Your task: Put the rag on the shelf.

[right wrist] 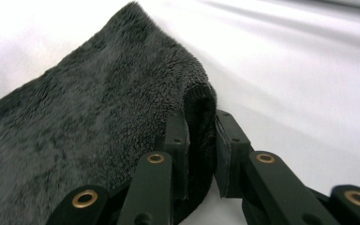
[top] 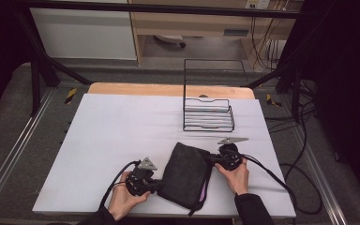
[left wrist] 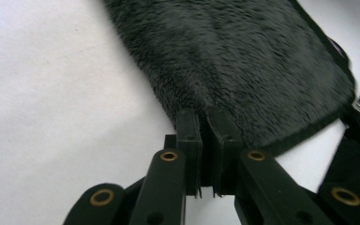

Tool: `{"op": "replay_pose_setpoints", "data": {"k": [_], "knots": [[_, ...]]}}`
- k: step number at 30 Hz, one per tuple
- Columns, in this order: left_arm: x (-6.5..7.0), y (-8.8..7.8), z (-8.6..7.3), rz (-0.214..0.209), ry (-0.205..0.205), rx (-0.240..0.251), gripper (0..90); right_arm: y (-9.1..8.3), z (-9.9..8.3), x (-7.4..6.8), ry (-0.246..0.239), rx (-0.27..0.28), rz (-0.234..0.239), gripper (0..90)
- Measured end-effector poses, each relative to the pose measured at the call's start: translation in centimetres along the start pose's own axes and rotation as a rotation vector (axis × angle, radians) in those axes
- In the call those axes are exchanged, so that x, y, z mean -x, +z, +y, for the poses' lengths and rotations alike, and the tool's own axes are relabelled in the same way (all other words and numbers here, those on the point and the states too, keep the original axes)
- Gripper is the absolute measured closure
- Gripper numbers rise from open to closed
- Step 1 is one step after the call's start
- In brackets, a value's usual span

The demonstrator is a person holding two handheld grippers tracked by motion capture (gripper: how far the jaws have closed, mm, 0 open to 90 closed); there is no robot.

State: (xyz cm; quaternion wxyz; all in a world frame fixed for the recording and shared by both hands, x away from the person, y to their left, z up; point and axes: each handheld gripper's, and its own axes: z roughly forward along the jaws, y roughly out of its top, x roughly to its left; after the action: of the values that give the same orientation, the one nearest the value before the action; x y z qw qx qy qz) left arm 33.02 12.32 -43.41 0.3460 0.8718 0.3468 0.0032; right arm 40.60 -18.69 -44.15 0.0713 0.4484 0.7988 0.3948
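A dark grey fluffy cloth (top: 187, 173) lies folded on the white table (top: 122, 131), near the front edge. My left gripper (top: 159, 186) is at the cloth's lower left edge. In the left gripper view its jaws (left wrist: 205, 117) stand almost together, pinching the cloth's (left wrist: 243, 61) hem. My right gripper (top: 214, 159) is at the cloth's upper right corner. In the right gripper view the gripper (right wrist: 199, 122) is shut on a raised fold of the cloth (right wrist: 98, 117). A purple strip (top: 203, 193) shows along the cloth's right edge.
A black wire rack (top: 208, 115) stands on the table behind the cloth, right of the middle. A wooden board edge (top: 168, 89) runs along the table's back. The right gripper's cable (top: 272, 176) trails over the front right corner.
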Motion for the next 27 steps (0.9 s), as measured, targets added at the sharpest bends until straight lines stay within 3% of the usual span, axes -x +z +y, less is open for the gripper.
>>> {"op": "replay_pose_setpoints", "data": {"k": [6,12,15,20,27], "knots": [[0.8,-0.3,-0.8,-0.016,-0.02,0.018,84.4,2.2,2.2,-0.5,-0.079,0.002,0.025,78.2],[0.8,-0.3,-1.1,-0.011,-0.002,0.033,82.4,3.0,2.0,-0.6,-0.103,0.007,0.009,73.7],[0.8,-0.3,-1.1,-0.004,0.011,0.036,79.5,2.8,1.9,-0.7,-0.131,0.043,-0.022,64.0],[0.6,-0.7,-1.0,0.011,0.037,0.041,67.5,1.9,2.1,-0.9,-0.129,0.095,-0.01,46.5],[-1.0,-2.3,-0.5,0.051,0.045,0.118,49.1,-0.1,1.9,-0.7,-0.098,0.141,0.012,18.0]]}}
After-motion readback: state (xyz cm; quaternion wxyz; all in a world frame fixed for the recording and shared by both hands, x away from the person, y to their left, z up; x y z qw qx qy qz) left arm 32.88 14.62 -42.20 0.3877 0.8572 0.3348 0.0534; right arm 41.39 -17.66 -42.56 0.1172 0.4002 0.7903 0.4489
